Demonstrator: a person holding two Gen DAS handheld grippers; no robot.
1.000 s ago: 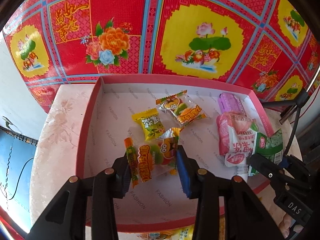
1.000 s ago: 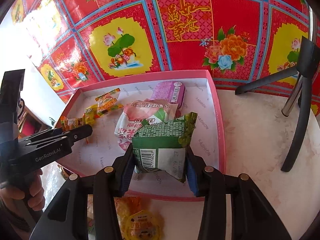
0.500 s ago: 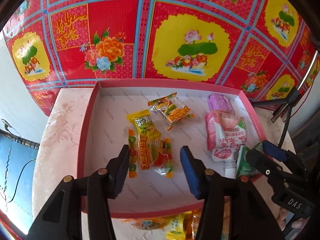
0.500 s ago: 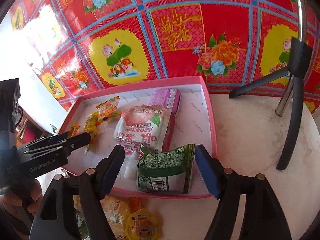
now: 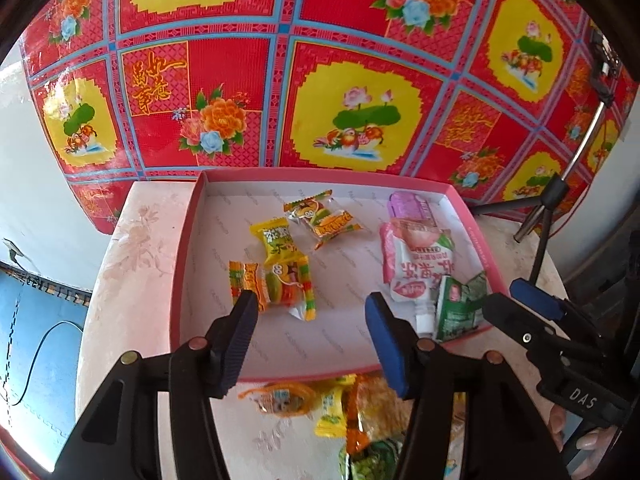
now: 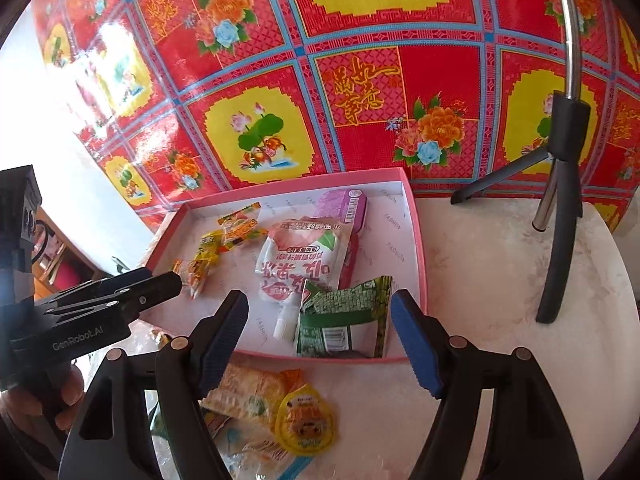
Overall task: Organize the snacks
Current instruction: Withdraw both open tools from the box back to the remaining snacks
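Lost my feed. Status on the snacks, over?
Left gripper open, right gripper open, both empty. Six snacks in pink box. More snacks loose outside near rim. Nothing blocking.

Bare box floor before tongs

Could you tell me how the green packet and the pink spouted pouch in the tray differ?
The green packet is squarish and crinkled, sitting against the tray's near wall; the pink spouted pouch is longer, smoother and lies further in. The pouch ends in a white cap; the packet has no spout. The packet overlaps the pouch's lower edge. Both lie released in the tray.
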